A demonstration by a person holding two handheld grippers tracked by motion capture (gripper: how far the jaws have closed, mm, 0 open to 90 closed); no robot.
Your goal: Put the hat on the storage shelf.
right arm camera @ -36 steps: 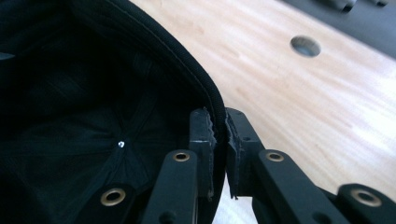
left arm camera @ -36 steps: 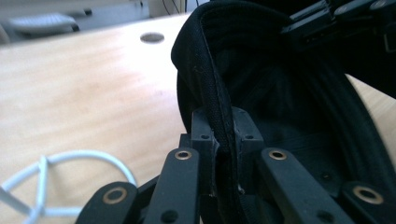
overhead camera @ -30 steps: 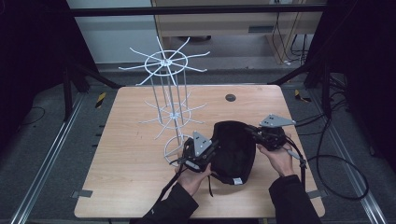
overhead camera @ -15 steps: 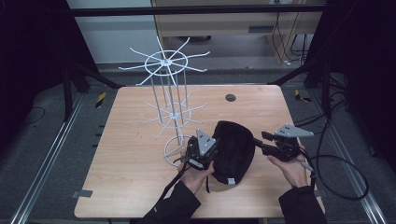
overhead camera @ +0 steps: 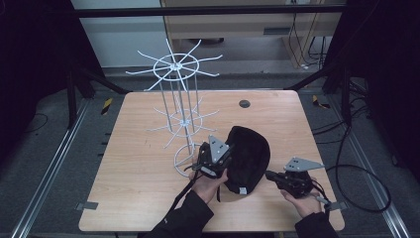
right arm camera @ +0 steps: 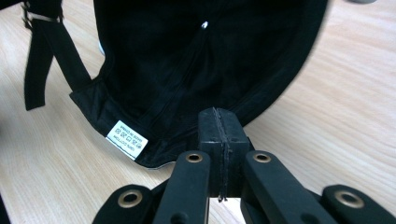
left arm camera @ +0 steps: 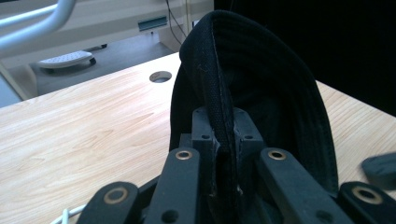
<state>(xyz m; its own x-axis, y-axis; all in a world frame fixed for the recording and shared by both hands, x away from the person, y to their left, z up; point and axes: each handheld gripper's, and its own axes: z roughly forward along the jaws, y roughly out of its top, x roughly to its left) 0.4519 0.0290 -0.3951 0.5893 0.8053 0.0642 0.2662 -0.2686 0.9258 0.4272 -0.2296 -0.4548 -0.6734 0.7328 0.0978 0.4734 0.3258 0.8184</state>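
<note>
Pale wood counter point(overhead camera: 138, 198) fills the scene, with dark floor and rails all round it. Near the middle stands a white wire rack point(overhead camera: 179, 99) with hooked arms on two tiers. Just right of its base lies a black cap point(overhead camera: 247, 153), inside up, a white label point(right arm camera: 127, 139) showing at its near edge and a strap point(right arm camera: 39, 65) trailing off.

Left claw point(left arm camera: 223, 154) is clamped on the cap's brim edge, which rises stiffly between its jaws. Right claw point(right arm camera: 219, 133) has its jaws pressed together on nothing, just near of the cap's rim.

Likely light and soft in the crown, stiffer along the brim, so the brim or sewn rim is the better hold; the crown would probably fold. Open counter lies left and near; the rack's arms crowd the far left, and the right edge is close to the right hand point(overhead camera: 302, 203).
</note>
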